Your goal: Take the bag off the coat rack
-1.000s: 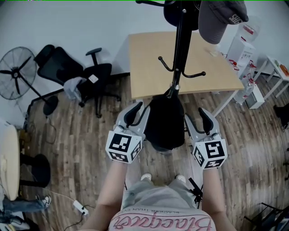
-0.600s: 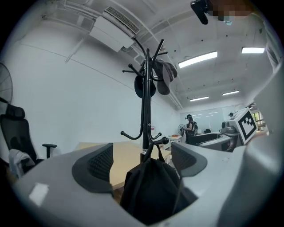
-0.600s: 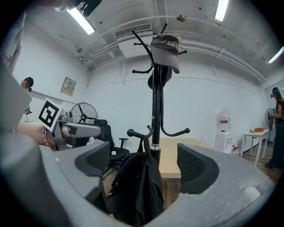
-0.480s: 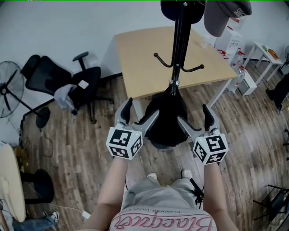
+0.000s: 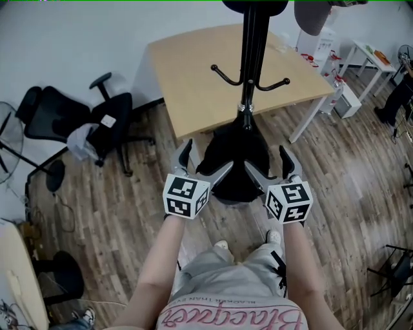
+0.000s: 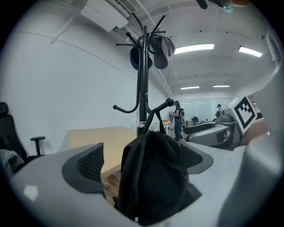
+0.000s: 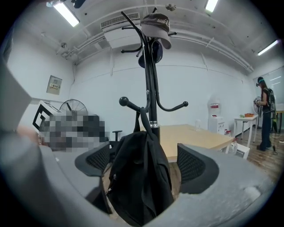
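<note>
- Claws are spreading from near-closed: left claw opening, right claw released, bag framed between each, ungripped.
- We are readying to unhook it from the coat rack.

The coat rack runs off the head view's upper edge at its top, as does the grey cap right of its pole. The black bag on its low hook hides the pole's lower part.

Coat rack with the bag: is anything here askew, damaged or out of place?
Nothing serious. The coat rack stands upright and the black bag hangs limp from a lower hook, with no visible damage. Only a grey cloth lies crumpled on the office chair.
</note>
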